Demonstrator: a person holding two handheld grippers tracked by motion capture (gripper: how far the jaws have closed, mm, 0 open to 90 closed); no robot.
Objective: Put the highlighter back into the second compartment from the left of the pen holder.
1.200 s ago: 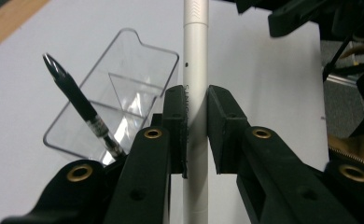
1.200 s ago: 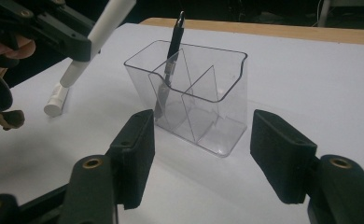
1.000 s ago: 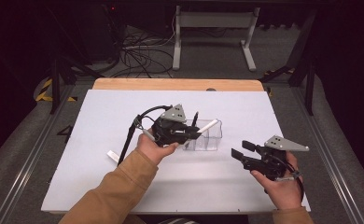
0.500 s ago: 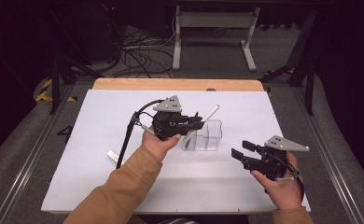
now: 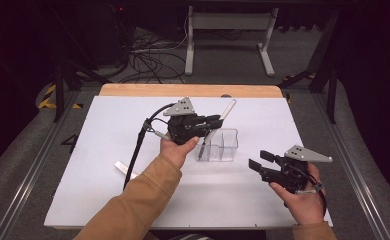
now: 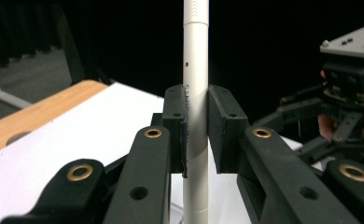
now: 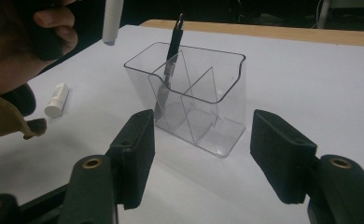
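Observation:
My left gripper (image 5: pixel 215 121) (image 6: pixel 196 126) is shut on a white marker (image 5: pixel 228 107) (image 6: pixel 195 84), which stands upright between its pads. It hangs just above the left side of a clear divided holder (image 5: pixel 219 146) (image 7: pixel 194 93) on the white table. A black pen (image 7: pixel 173 42) leans inside the holder's left compartment. The marker's lower end (image 7: pixel 112 18) hovers left of the holder in the right gripper view. My right gripper (image 5: pixel 259 160) (image 7: pixel 201 154) stands open and holds nothing. It is low over the table, aimed at the holder from its right side.
A short white cap (image 5: pixel 124 169) (image 7: pixel 56 100) lies on the white tabletop (image 5: pixel 108 125) to the left of the left forearm. A wooden strip (image 5: pixel 133 90) runs along the table's far edge. Cables and a metal stand sit on the floor beyond.
The left gripper has risen a little with the white marker, away from the holder's rim. The right gripper has kept still.

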